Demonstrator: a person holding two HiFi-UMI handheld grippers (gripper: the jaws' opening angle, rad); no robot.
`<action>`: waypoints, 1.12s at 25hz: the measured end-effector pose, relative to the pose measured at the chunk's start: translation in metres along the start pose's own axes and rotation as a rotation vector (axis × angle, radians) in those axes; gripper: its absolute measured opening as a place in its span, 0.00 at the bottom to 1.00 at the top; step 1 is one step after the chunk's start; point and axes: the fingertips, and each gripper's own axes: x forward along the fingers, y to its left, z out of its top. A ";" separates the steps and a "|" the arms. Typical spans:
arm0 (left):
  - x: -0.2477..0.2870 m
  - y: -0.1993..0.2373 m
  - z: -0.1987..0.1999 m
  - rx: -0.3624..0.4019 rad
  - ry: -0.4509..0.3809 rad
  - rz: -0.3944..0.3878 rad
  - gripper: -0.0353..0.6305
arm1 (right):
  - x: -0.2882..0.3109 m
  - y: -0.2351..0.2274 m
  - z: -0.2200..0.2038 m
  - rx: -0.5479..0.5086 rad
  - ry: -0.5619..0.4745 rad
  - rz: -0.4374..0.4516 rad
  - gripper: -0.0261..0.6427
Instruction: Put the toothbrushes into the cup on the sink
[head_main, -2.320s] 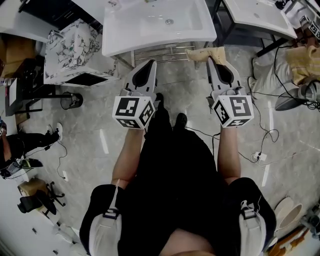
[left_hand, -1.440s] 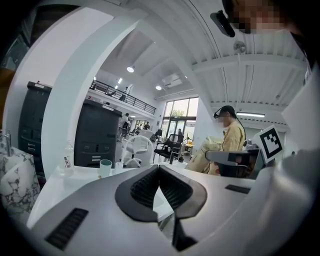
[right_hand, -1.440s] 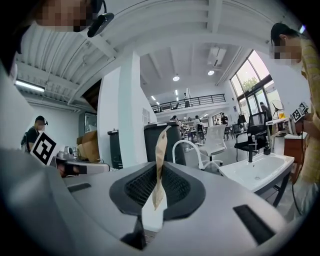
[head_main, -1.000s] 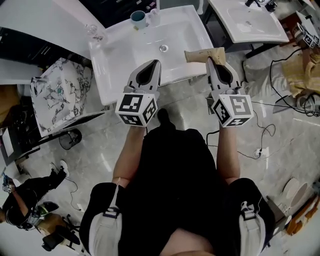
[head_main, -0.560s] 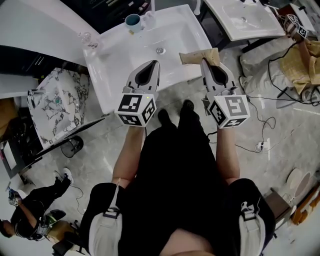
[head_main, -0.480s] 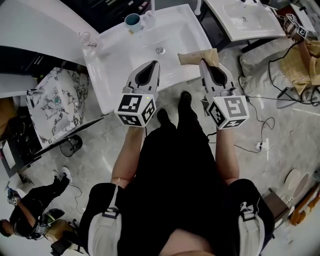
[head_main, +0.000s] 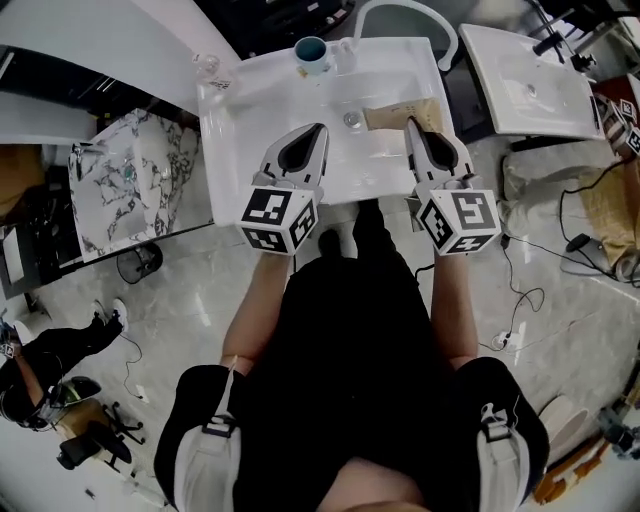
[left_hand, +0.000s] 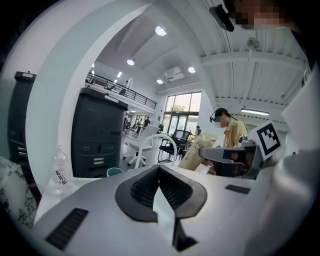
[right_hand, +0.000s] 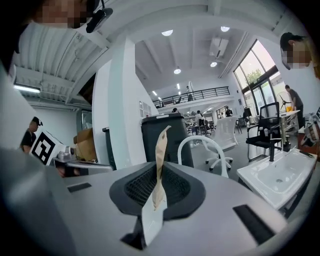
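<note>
My left tool (head_main: 318, 130) is hovering over the near part of the white sink (head_main: 250, 95) in the head view. Its jaws are drawn together with nothing between them. My right tool (head_main: 411, 123) is hanging beside it, over the right side of the basin. It is pinching a brown paper packet (head_main: 385, 116), which is sticking out to the left above the basin, just right of the drain (head_main: 352, 120). I cannot tell what the packet is holding. The teal cup (head_main: 311, 52) is standing upright on the sink's back rim, well apart from both tools. A clear bottle (head_main: 207, 68) is standing at the rim's back left corner.

In the left gripper view, the ribbed pads are meeting at their tips and gripping nothing. Beyond them the cup's rim is peeking over the left jaw, the bottle is standing further left, and the packet is showing to the right in my other tool.

In the right gripper view, the jaws are clamping the packet edge-on, and its thin brown edge is rising upright from between the pads. A second white sink (right_hand: 277, 177) is lying off to the right, and a white chair (right_hand: 202, 150) is standing behind the jaws.
</note>
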 end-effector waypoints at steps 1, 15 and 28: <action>0.004 0.005 0.005 -0.001 -0.006 0.018 0.08 | 0.010 -0.002 0.004 -0.003 0.001 0.020 0.11; 0.041 0.059 0.017 -0.075 -0.014 0.267 0.08 | 0.133 -0.015 0.014 -0.036 0.090 0.265 0.11; 0.059 0.078 0.010 -0.139 -0.013 0.435 0.08 | 0.205 -0.009 0.019 -0.086 0.117 0.436 0.11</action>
